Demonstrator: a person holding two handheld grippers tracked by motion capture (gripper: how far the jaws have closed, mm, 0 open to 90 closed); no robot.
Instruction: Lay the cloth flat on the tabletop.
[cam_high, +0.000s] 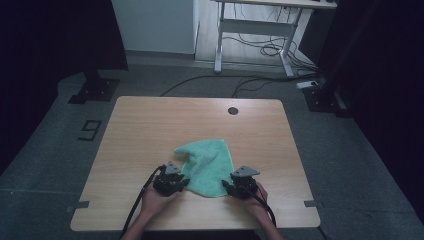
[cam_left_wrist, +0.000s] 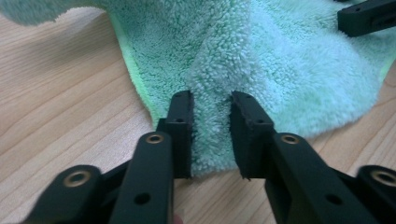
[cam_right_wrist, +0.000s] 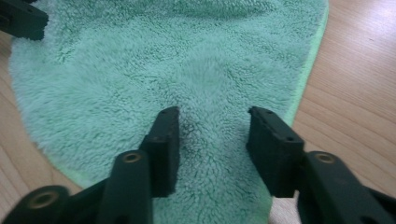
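Observation:
A mint-green terry towel (cam_high: 207, 165) lies crumpled on the wooden table (cam_high: 145, 125), near its front edge. My left gripper (cam_high: 184, 183) is at the towel's near left edge. In the left gripper view, the left gripper (cam_left_wrist: 211, 100) has its jaws close together, pinching a raised ridge of the towel (cam_left_wrist: 280, 70) at the hem. My right gripper (cam_high: 226, 186) is at the near right corner. In the right gripper view, the right gripper (cam_right_wrist: 212, 114) stands open, jaws wide and resting down on the towel (cam_right_wrist: 187, 60), which puckers slightly between them.
A round dark grommet (cam_high: 233, 110) sits at the table's far edge. Beyond the table stand a white desk frame (cam_high: 255, 30) with floor cables, and black stand bases at left (cam_high: 92, 90) and right (cam_high: 320, 95). Bare wood surrounds the towel.

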